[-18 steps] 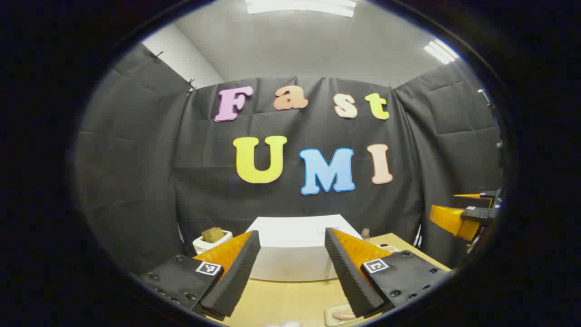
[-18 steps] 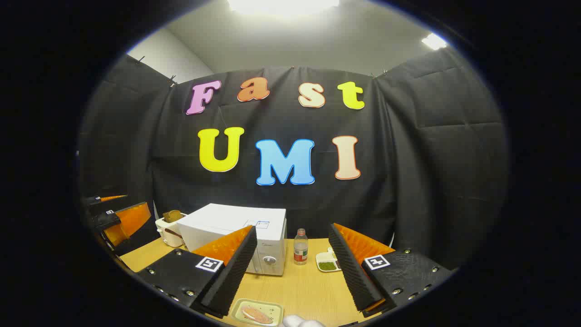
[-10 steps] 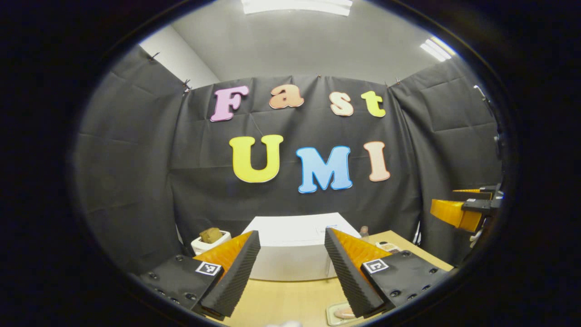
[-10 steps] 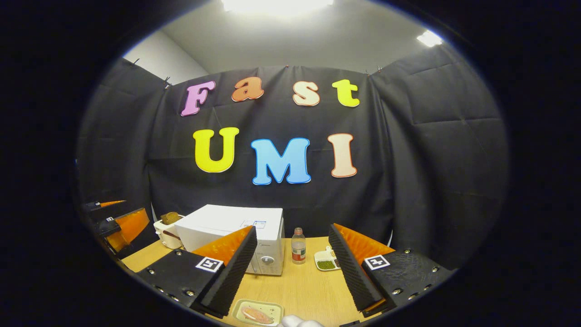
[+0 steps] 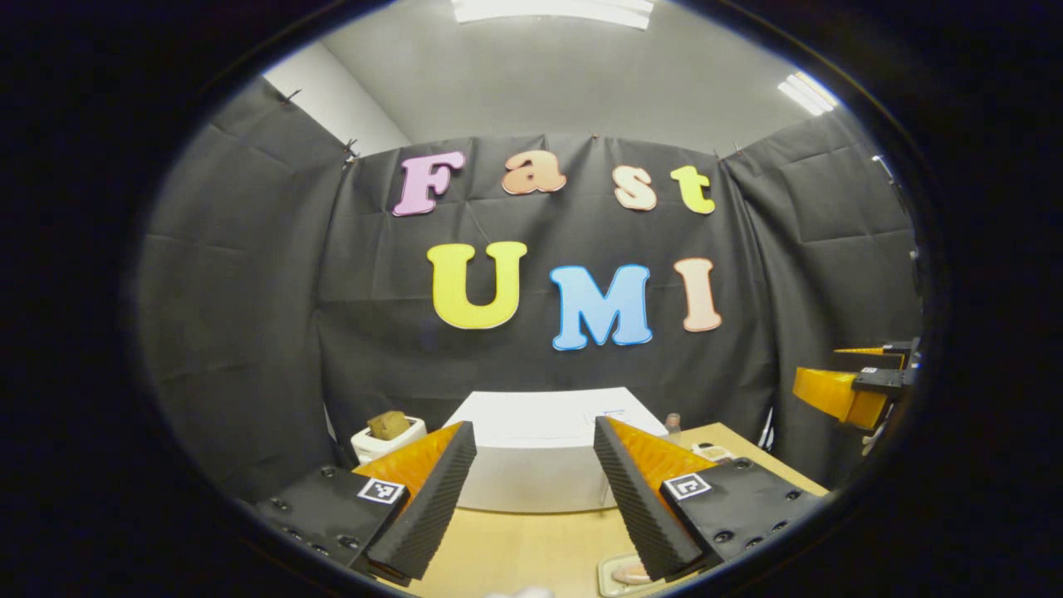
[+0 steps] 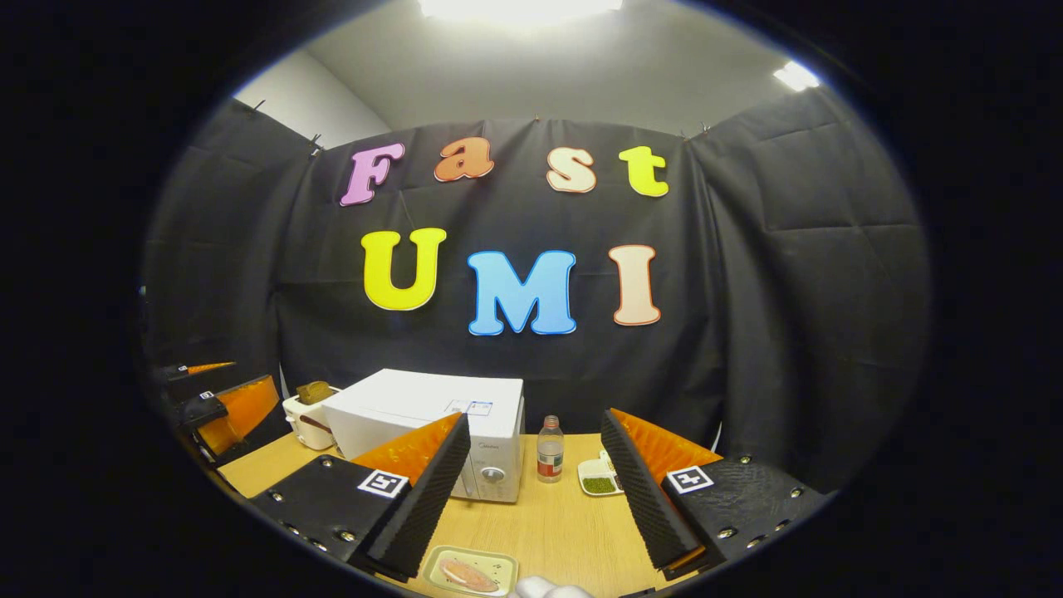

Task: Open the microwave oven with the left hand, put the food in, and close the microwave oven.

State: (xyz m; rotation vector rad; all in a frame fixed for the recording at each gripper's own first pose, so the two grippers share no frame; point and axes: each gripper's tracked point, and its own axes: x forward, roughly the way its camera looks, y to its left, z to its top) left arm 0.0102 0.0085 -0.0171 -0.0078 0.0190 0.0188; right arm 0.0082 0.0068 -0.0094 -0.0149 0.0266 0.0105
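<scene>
Cut off: food tray at the lower edge; microwave oven door hidden.
Count: one bottle, one toaster.
Left tongs: released.
Right tongs: released.

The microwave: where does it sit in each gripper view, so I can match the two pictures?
Left gripper view: the microwave sits at bottom centre, framed between that gripper's own fingers, door shut as far as can be seen.
Right gripper view: the microwave sits left of centre on the table, partly behind the near left finger.
Shared landmark: the toaster with bread, just left of the microwave in both.
</scene>
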